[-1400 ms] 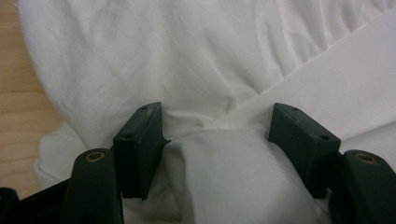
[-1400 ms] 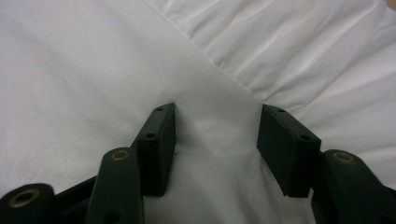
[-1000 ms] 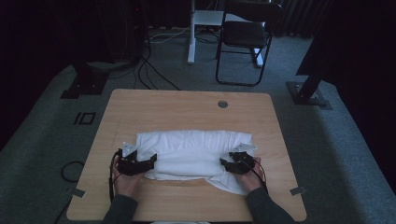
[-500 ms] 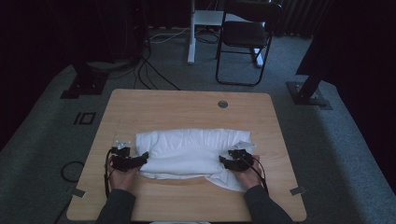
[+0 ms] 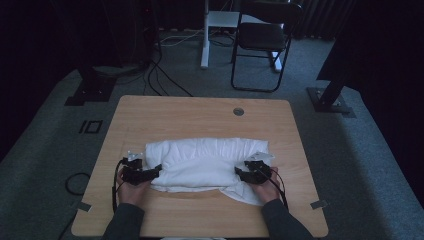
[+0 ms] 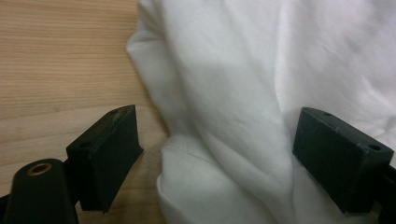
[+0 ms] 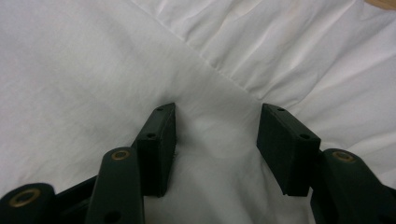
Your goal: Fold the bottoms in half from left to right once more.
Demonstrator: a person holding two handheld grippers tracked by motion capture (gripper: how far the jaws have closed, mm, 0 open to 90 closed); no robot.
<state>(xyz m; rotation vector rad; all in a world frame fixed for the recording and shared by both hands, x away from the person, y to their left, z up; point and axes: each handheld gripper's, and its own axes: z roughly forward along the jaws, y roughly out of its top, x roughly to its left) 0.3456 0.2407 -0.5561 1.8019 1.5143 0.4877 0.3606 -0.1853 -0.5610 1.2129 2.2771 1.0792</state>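
Left gripper (image 5: 150, 173): jaws spread wide, straddling the left edge of the crumpled white cotton cloth (image 5: 207, 162), positioned to pinch that fold. Right gripper (image 5: 242, 172): jaws open, pressed down on the right end, gripping nothing. The cloth lies folded across the light wooden table (image 5: 200, 112).

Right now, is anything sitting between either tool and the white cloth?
Nothing visible. The left tool has its jaws open around the folded edge of the white cloth, with bare table beside it. The right tool stands open directly over the cloth, only fabric between its jaws.
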